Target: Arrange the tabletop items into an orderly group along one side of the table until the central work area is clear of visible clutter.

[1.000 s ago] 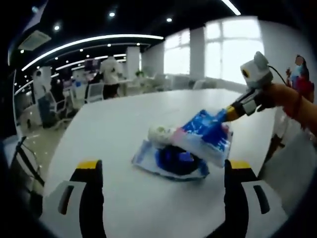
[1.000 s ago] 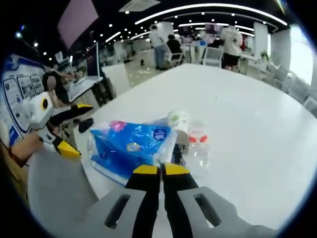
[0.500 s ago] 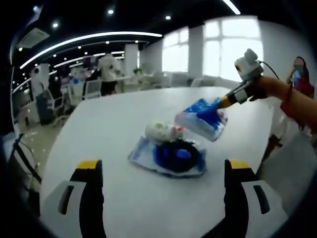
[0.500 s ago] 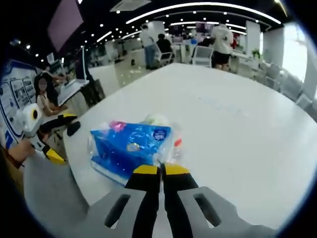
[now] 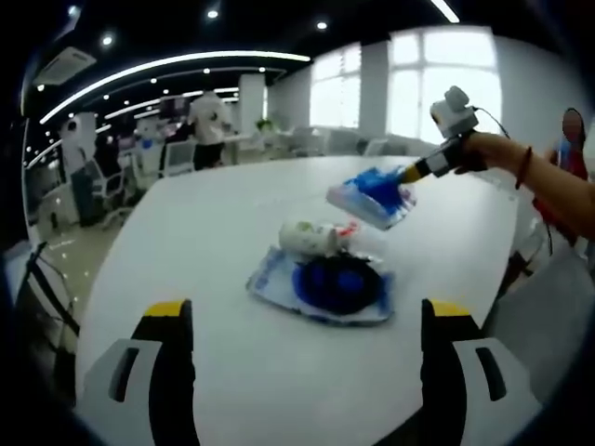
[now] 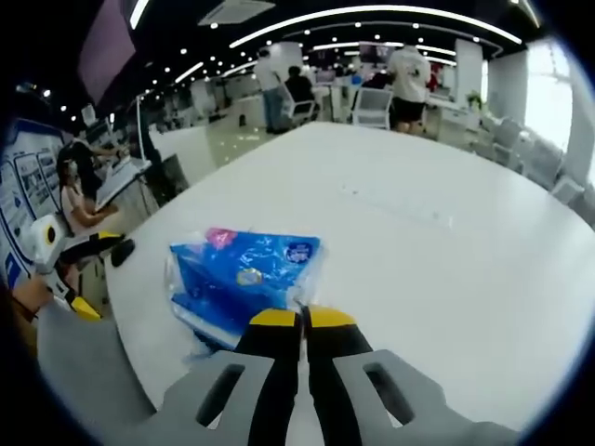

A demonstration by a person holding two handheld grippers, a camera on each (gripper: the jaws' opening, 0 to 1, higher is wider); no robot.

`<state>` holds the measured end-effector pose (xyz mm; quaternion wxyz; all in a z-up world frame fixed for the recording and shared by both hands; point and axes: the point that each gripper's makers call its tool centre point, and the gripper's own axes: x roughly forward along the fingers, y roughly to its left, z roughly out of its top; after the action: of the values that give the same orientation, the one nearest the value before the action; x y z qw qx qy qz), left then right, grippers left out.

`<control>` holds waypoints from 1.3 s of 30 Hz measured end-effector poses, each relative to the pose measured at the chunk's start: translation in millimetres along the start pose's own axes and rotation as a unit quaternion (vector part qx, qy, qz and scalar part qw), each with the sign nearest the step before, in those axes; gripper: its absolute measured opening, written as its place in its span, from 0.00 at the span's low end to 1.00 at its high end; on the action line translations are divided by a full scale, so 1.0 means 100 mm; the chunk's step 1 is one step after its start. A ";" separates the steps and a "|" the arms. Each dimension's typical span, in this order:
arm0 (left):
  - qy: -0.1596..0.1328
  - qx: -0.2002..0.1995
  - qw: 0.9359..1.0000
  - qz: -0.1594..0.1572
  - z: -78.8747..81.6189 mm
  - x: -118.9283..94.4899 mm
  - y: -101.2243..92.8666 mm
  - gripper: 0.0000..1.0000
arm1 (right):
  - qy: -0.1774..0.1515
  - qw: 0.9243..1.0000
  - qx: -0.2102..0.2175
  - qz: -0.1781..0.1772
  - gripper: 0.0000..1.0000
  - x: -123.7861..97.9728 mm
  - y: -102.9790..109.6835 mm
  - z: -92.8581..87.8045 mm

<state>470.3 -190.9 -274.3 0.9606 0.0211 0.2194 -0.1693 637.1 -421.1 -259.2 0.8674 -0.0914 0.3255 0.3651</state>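
Left gripper view: left tongs (image 5: 302, 325) wide open, empty. Right tongs (image 5: 407, 173) clamped on blue plastic tissue pack (image 5: 365, 192), lifted above white worktop (image 5: 186, 251). Below lie white cup (image 5: 307, 238) and dark blue round item on flat blue-white bag (image 5: 321, 290).

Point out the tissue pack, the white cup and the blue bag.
tissue pack (image 6: 244, 275): right gripper view, its blue face.
white cup (image 5: 310, 238): left gripper view, its side.
blue bag (image 5: 327, 283): left gripper view, its dark middle.
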 end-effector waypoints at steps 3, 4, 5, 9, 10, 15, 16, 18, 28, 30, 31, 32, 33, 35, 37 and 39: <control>0.003 -0.002 1.000 0.002 -0.02 0.01 0.01 0.99 | 0.004 1.000 -0.001 -0.009 0.02 0.03 -0.11 0.00; 0.004 -0.001 1.000 0.002 -0.02 0.01 0.01 0.99 | 0.005 1.000 0.000 -0.011 0.02 0.04 -0.14 -0.01; 0.005 0.000 1.000 0.002 -0.02 0.02 0.01 0.99 | 0.004 1.000 0.000 -0.014 0.02 0.06 -0.18 0.00; 0.019 0.006 1.000 -0.002 -0.08 0.04 0.00 0.99 | 0.005 1.000 -0.011 -0.029 0.02 0.11 -0.34 -0.01; 0.020 0.003 1.000 -0.002 -0.08 0.04 0.01 0.99 | 0.006 0.999 -0.011 -0.031 0.02 0.12 -0.36 -0.01; 0.026 -0.010 1.000 -0.005 -0.13 0.05 0.02 0.98 | 0.004 1.000 0.007 -0.029 0.02 0.20 -0.50 -0.05; 0.029 -0.009 1.000 -0.007 -0.14 0.06 0.02 0.98 | 0.004 0.999 0.015 -0.030 0.02 0.22 -0.53 -0.06; 0.033 -0.011 0.999 -0.014 -0.17 0.06 -0.01 0.97 | 0.004 0.999 0.023 -0.027 0.02 0.26 -0.57 -0.08; 0.025 -0.025 0.999 -0.016 -0.13 0.05 -0.03 0.97 | 0.017 0.998 0.047 -0.048 0.02 0.39 -0.86 -0.23; 0.025 -0.024 0.999 -0.015 -0.13 0.05 -0.03 0.97 | 0.016 0.998 0.036 -0.050 0.02 0.42 -0.89 -0.22; 0.026 -0.021 0.999 -0.013 -0.13 0.05 -0.03 0.97 | 0.019 0.998 0.042 -0.048 0.02 0.44 -0.90 -0.23; 0.027 -0.019 0.999 -0.012 -0.14 0.05 -0.03 0.97 | 0.020 0.998 0.044 -0.050 0.02 0.46 -0.92 -0.23; 0.028 -0.018 0.999 -0.011 -0.14 0.05 -0.03 0.97 | 0.023 0.997 0.047 -0.053 0.02 0.47 -0.94 -0.25; 0.027 -0.022 0.999 -0.012 -0.14 0.04 -0.03 0.96 | 0.029 0.997 0.040 -0.057 0.02 0.48 -0.97 -0.27; 0.029 -0.023 0.999 -0.017 -0.15 0.05 -0.05 0.96 | 0.024 0.997 0.043 -0.055 0.02 0.50 -0.99 -0.25; 0.038 -0.018 0.999 -0.017 -0.18 0.06 -0.06 0.96 | 0.025 0.997 0.045 -0.054 0.02 0.52 -1.02 -0.26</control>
<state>466.3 -196.1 -293.1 0.9487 0.0066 0.2594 -0.1808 722.5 -474.5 -320.1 0.8808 -0.0787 0.3573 0.3005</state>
